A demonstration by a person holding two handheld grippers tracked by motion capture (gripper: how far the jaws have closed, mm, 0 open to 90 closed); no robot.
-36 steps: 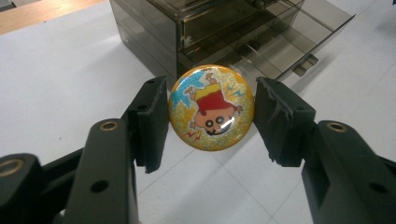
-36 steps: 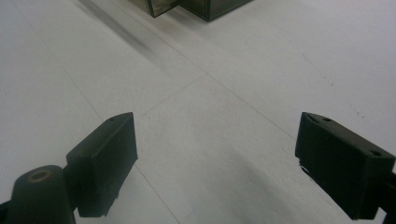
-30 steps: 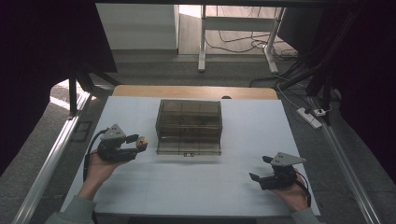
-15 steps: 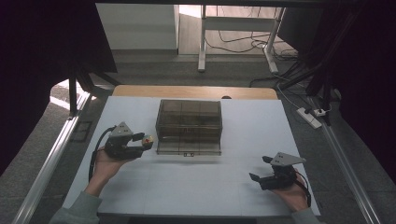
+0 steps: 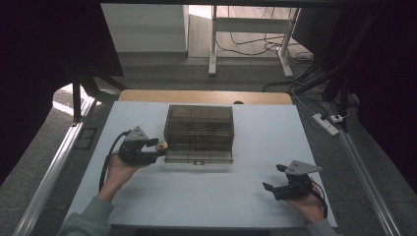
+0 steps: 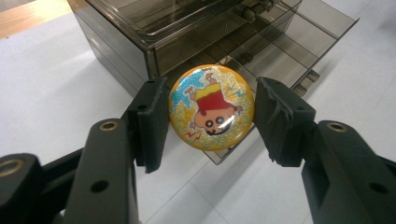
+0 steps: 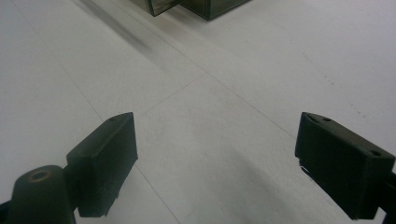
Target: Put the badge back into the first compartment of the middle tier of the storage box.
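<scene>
At the white desk [image 5: 206, 196], we hold a round cartoon badge [image 6: 211, 107] clamped between the jaws of the left gripper [image 5: 156, 147], just beside the left front corner of the smoky plastic drawer box [image 5: 199, 132]. We judge this the carrying step; next the badge must clear the rim of the pulled-out drawer [image 6: 280, 51] (its dividers look tight). The right gripper [image 5: 275, 179] rests near the desk's front right, jaws wide apart and empty. What the drawer's compartments hold we cannot make out.
</scene>
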